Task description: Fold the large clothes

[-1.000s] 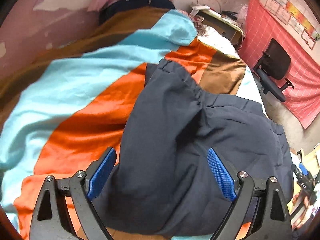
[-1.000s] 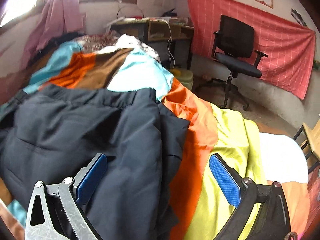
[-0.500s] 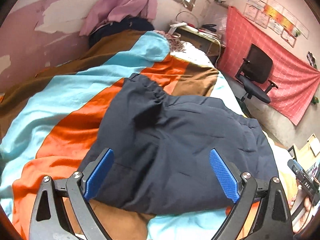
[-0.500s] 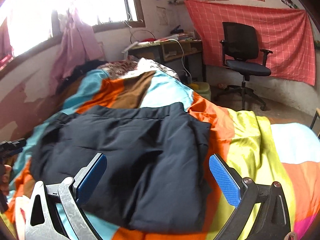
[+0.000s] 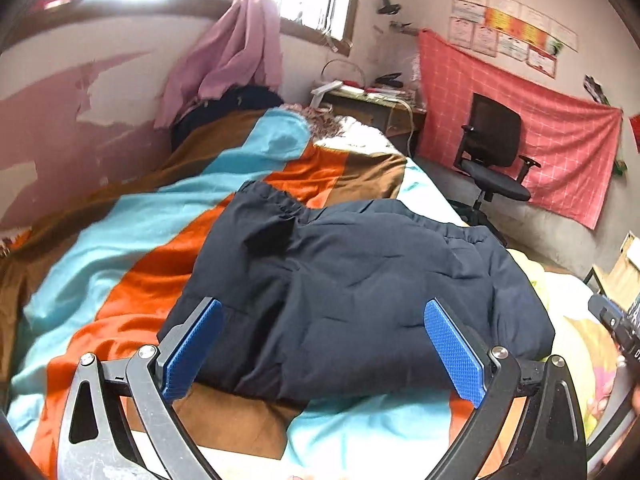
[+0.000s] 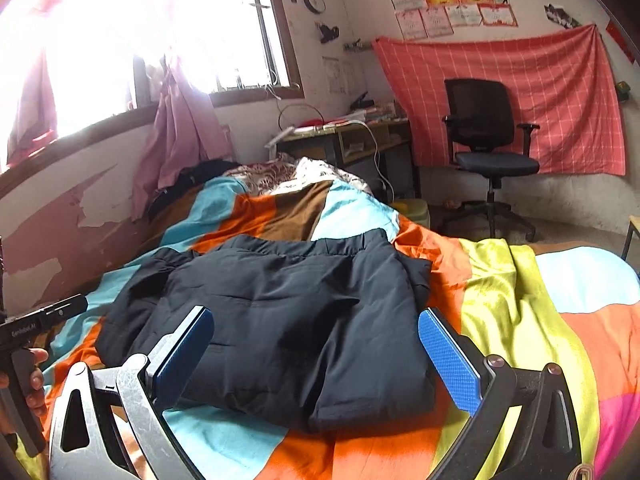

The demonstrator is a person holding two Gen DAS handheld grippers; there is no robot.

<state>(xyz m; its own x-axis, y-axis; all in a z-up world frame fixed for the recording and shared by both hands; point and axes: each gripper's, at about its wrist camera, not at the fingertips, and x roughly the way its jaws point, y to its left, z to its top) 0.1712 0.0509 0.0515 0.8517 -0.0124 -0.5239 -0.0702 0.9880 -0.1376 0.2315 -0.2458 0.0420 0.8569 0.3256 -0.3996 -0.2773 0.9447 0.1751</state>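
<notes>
Two grippers, left gripper (image 5: 323,354) and right gripper (image 6: 316,358), jaws spread wide, grasping nothing, raised clear of bed (image 6: 520,280). Dark garment (image 6: 288,320) folded into compact stack mid-bed, near front edge; likely released for inspection or next fold.

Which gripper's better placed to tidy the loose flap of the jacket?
Left, probably. The flap splays off the jacket toward the wall, on the left gripper's side. The right gripper faces the neater edge. Both are open.

Both wrist views over folded garment (image 5: 360,296)
</notes>
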